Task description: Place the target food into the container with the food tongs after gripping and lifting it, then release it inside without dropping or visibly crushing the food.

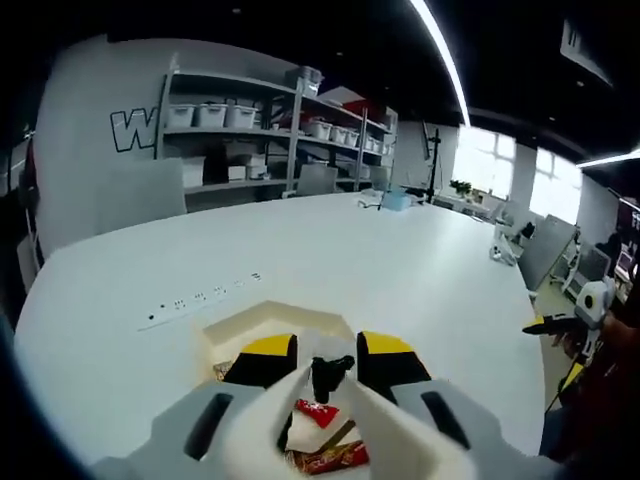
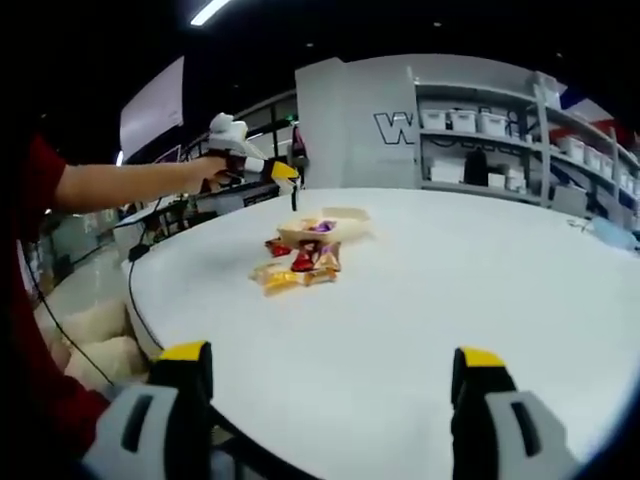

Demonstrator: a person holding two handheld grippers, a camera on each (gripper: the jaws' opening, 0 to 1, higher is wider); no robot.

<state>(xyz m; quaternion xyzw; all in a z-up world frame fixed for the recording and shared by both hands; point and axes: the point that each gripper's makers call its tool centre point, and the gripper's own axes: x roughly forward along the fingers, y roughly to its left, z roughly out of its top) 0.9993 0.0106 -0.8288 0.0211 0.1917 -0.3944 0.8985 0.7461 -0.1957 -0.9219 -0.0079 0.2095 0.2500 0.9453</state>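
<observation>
In the left gripper view, my left gripper (image 1: 328, 362) is shut on the black food tongs (image 1: 331, 376), which point down over wrapped candies (image 1: 316, 412) on the white table. The cream container (image 1: 272, 322) lies just beyond the jaws. In the right gripper view, the container (image 2: 328, 228) sits mid-table with a purple candy inside, and loose candies (image 2: 296, 268) lie in front of it. A hand holds the left gripper (image 2: 262, 163) above them, with the tongs (image 2: 293, 196) hanging down. My right gripper (image 2: 330, 365) is open and holds nothing, well short of the candies.
The large white table (image 2: 450, 290) has a row of sockets (image 1: 200, 298) set into it. Shelves with white bins (image 1: 250, 130) stand behind it. A blue box (image 1: 395, 200) sits at the far end. A person's outstretched arm (image 2: 120, 185) reaches over the table's left edge.
</observation>
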